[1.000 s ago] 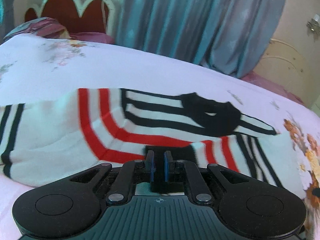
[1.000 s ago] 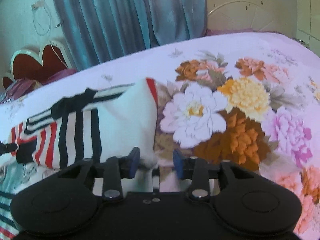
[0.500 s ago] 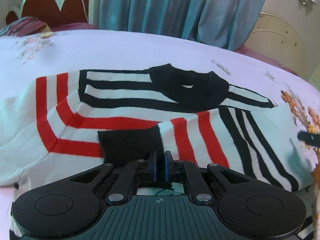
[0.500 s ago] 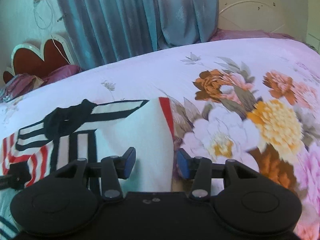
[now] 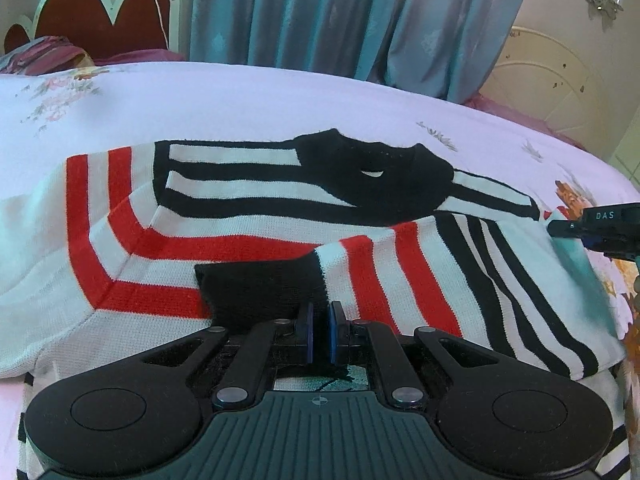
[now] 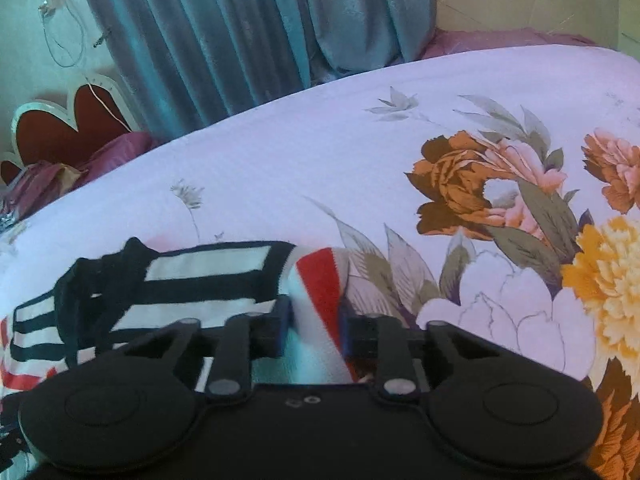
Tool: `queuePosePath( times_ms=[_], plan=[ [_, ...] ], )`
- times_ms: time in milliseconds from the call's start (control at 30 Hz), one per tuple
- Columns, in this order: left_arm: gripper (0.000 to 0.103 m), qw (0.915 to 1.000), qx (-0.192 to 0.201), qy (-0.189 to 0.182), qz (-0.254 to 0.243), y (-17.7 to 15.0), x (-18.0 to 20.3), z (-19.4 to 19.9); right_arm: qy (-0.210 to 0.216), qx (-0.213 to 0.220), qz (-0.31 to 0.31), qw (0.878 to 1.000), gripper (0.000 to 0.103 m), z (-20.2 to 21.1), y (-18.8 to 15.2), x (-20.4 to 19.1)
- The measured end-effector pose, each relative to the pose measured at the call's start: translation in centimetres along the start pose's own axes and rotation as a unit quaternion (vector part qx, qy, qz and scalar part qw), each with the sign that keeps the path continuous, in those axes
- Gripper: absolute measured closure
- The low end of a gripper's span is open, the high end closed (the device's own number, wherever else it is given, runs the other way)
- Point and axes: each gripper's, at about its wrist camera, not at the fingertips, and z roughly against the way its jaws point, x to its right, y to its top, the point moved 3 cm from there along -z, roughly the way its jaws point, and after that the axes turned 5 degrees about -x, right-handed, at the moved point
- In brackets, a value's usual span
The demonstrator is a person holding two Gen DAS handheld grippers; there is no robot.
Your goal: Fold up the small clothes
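Floral bedsheet [image 6: 304, 152] fills both views, teal curtains [image 5: 360, 16] behind. At centre frame lies the striped sweater [image 5: 248, 216], sleeve folded across — the left gripper [image 5: 320, 330] pinches its black cuff [image 5: 260, 288] (lower centre), while the right gripper [image 6: 314, 326] stands spread around the sweater's edge.

Parted right tool [image 6: 313, 326] over sweater [image 6: 200, 276]

I see my sweater [image 5: 248, 216] in white knit banded with red and black stripes, its collar [image 5: 372, 176] and cuff [image 5: 260, 288] solid black; my bedsheet [image 6: 280, 160] is pale lilac with orange, yellow and pink flowers, the curtain [image 5: 352, 12] blue-grey, the headboard [image 5: 100, 20] dark red edged white
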Motion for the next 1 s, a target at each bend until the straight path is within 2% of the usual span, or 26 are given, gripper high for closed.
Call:
queuePosePath(
  times_ms=[67, 133, 167, 200, 267, 300, 333, 367, 467, 567, 667, 733, 767, 800, 833, 867, 933, 1000],
  plan=[
    [0.096, 1.0000, 0.001, -0.002, 0.000, 0.0, 0.0, 0.0, -0.001, 0.006, 0.014, 1.000, 0.093, 0.4, 0.1, -0.2],
    [0.096, 1.0000, 0.002, -0.002, -0.002, 0.0, 0.0, 0.0, -0.028, 0.033, 0.015, 0.999, 0.094, 1.1, 0.2, 0.0],
    [0.096, 1.0000, 0.003, -0.003, -0.004, 0.0, 0.0, 0.0, -0.054, 0.027, 0.013, 0.998, 0.093, 0.4, -0.1, 0.7],
    [0.096, 1.0000, 0.003, -0.002, -0.006, 0.0, 0.0, 0.0, -0.050, 0.017, 0.003, 0.999, 0.093, -0.4, -0.5, 1.3],
    [0.096, 0.9999, 0.000, 0.001, -0.011, 0.1, 0.1, 0.0, -0.053, 0.021, 0.023, 0.998, 0.091, -0.3, -0.3, 0.8],
    [0.096, 0.9999, 0.002, 0.004, -0.011, 0.3, 0.2, 0.1, -0.057, 0.020, 0.032, 0.998, 0.087, -0.1, -0.2, 0.6],
    [0.096, 1.0000, -0.001, 0.005, -0.008, 0.4, 0.2, 0.2, -0.063, 0.029, 0.033, 0.997, 0.078, 0.4, 0.1, 0.6],
    [0.096, 1.0000, -0.002, 0.006, -0.001, 0.6, 0.1, 0.3, -0.066, 0.039, 0.032, 0.997, 0.075, 1.0, 0.3, 0.6],
    [0.096, 0.9999, 0.006, 0.007, 0.014, 0.8, 0.2, 1.0, -0.077, 0.070, 0.053, 0.993, 0.075, 2.8, 0.5, 0.1],
    [0.096, 0.9999, 0.016, 0.000, 0.003, 1.1, 1.1, 1.3, -0.064, 0.080, 0.076, 0.992, 0.076, 3.3, 0.3, -0.9],
    [0.096, 0.9999, 0.008, -0.004, -0.004, 1.1, 1.9, 0.6, -0.062, 0.061, 0.095, 0.992, 0.077, 2.1, -0.3, -1.8],
    [0.096, 1.0000, -0.005, 0.004, -0.005, 0.9, 1.8, -0.6, -0.073, 0.045, 0.089, 0.992, 0.078, 1.1, -0.7, -1.5],
    [0.096, 1.0000, 0.001, 0.004, -0.003, 0.8, 1.5, -0.8, -0.081, 0.036, 0.089, 0.992, 0.078, 0.4, -0.9, -1.2],
    [0.096, 1.0000, 0.002, 0.004, -0.004, 0.8, 1.5, -0.9, -0.086, 0.035, 0.092, 0.991, 0.077, -0.1, -1.0, -0.9],
    [0.096, 1.0000, 0.001, 0.003, -0.004, 0.9, 1.5, -0.9, -0.093, 0.040, 0.094, 0.990, 0.067, -0.3, -1.0, -0.7],
    [0.096, 1.0000, -0.001, 0.004, -0.002, 0.9, 1.5, -0.8, -0.099, 0.036, 0.087, 0.991, 0.065, -0.3, -0.9, -0.5],
    [0.096, 1.0000, -0.004, 0.002, 0.002, 1.0, 1.4, -0.8, -0.088, 0.033, 0.072, 0.993, 0.065, 0.6, -0.9, -0.6],
    [0.096, 1.0000, -0.005, 0.002, 0.001, 1.0, 1.5, -0.8, -0.078, 0.042, 0.093, 0.992, 0.065, 1.7, -1.7, -1.7]
  ],
)
